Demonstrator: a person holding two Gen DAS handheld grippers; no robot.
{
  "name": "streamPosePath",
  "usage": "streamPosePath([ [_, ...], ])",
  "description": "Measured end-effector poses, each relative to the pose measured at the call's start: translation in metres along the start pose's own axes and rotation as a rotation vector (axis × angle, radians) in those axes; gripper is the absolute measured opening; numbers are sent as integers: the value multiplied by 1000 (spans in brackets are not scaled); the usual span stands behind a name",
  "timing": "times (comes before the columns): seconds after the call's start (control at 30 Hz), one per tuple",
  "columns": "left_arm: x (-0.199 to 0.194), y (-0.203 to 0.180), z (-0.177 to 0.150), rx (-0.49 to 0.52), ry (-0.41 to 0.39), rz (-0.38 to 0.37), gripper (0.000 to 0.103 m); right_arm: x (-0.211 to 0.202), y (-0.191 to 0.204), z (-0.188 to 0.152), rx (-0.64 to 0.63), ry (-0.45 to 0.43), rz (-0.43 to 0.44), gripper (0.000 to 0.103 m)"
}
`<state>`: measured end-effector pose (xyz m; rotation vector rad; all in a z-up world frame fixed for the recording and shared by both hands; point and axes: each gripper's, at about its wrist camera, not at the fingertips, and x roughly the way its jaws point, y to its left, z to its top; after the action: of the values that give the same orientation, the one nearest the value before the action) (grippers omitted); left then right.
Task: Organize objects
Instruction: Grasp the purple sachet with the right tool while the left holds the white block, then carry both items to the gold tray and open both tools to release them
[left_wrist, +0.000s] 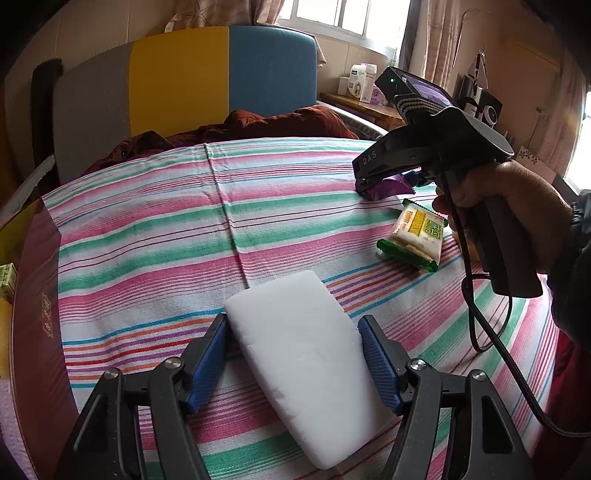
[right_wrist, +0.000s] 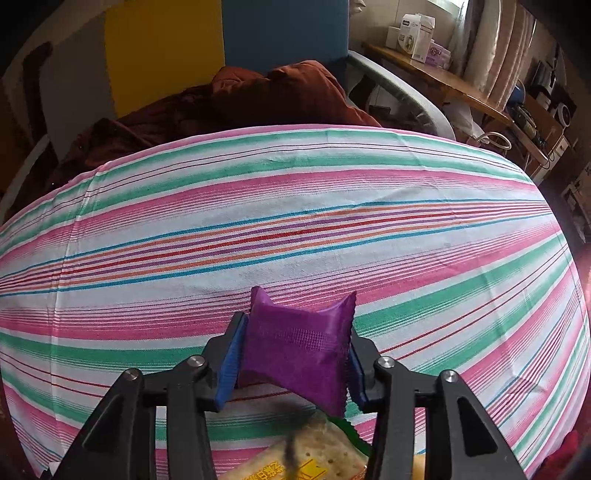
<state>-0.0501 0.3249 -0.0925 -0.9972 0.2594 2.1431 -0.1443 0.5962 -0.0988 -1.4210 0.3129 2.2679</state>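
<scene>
Striped cloth (right_wrist: 295, 221) covers the table before a colour-blocked headboard (left_wrist: 184, 81).

White foam blocks: one (left_wrist: 310, 365), near the dark red box.
Purple snack packets: one (right_wrist: 299, 347).
Green cracker packets: one (left_wrist: 413, 236), farther from the dark red box than the foam block.
Dark red boxes: one (left_wrist: 37, 295).
Striped cloths: one (left_wrist: 184, 221).
Tongs: two, left tongs (left_wrist: 295, 360) and right tongs (right_wrist: 293, 360).
</scene>
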Motion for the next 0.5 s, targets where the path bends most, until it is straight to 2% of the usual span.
streamPosePath([
  [0.13, -1, 0, 2, -4, 1, -6, 64, 0, 3, 1, 1, -5, 3, 44],
  [0.27, -7, 3, 4, -33, 15, -7, 62, -7, 6, 2, 2, -23, 46, 44],
  [0.5, -51, 5, 15, -29, -47, 40, 62, -34, 40, -10, -75, -87, 95, 44],
])
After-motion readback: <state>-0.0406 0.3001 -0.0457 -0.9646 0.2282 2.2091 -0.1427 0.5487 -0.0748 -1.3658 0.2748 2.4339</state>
